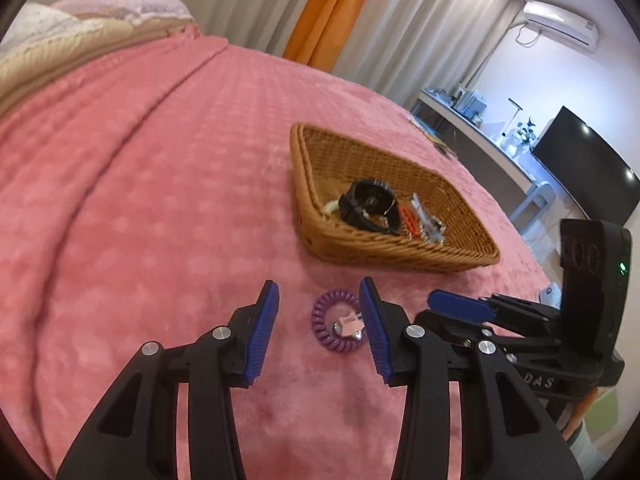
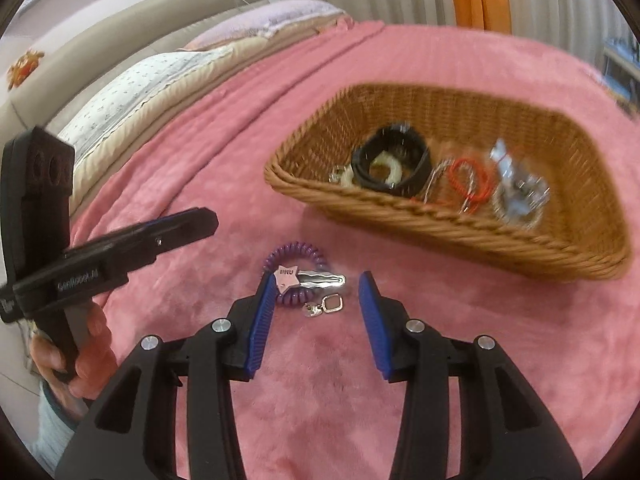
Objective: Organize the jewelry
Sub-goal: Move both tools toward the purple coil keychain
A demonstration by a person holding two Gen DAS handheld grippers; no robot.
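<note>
A purple coil hair tie [image 1: 320, 322] [image 2: 296, 254] lies on the pink blanket, with a pink star hair clip [image 2: 306, 278] across it and small silver charms [image 2: 326, 306] beside it. My left gripper [image 1: 319, 294] is open, its fingers either side of the tie. My right gripper [image 2: 316, 284] is open just above the clip and charms; it shows at the right of the left wrist view [image 1: 460, 304]. A wicker basket [image 1: 400, 246] [image 2: 440, 236] behind holds a black watch [image 1: 370, 204] [image 2: 394, 164], an orange band [image 2: 470, 182] and silver pieces [image 2: 520, 192].
The pink blanket [image 1: 140, 200] covers the bed. Pillows [image 2: 140, 92] and a headboard lie at the far left. Curtains [image 1: 360, 8] hang behind. A desk with a monitor [image 1: 592, 172] stands beyond the bed's right edge.
</note>
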